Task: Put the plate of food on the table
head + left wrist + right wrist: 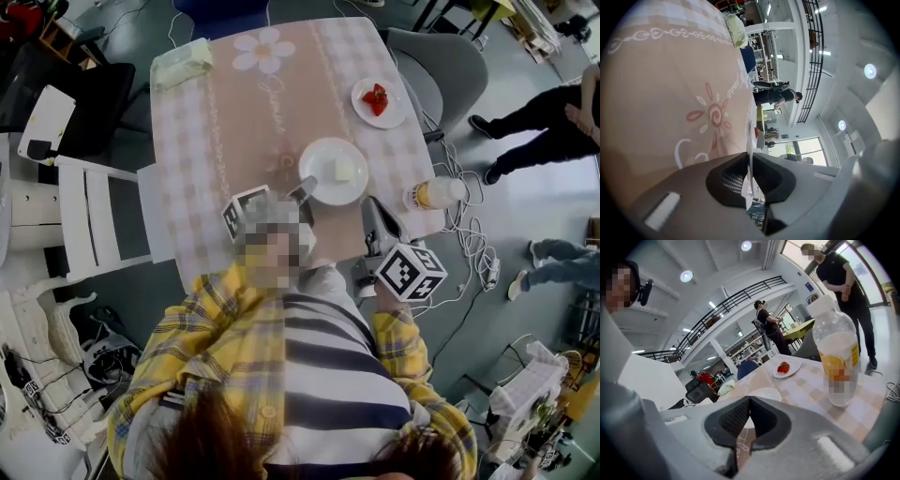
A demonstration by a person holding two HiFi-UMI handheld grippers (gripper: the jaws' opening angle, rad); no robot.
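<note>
At mid-table [202,141], the plate of food [323,157] lies over the patterned cloth, its near rim clamped edge-on between the jaws of my left gripper [305,187]. My right gripper [371,204], jaws together and empty, hangs beside a bottle [436,194]. A strawberry plate [389,111] lies farther back.

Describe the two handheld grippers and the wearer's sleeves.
Both the left gripper and right gripper have grey moulded bodies, black mesh-textured pads in V-shaped jaws, and a white cube with black square markers. The yellow plaid sleeves are worn over a striped top.
</note>
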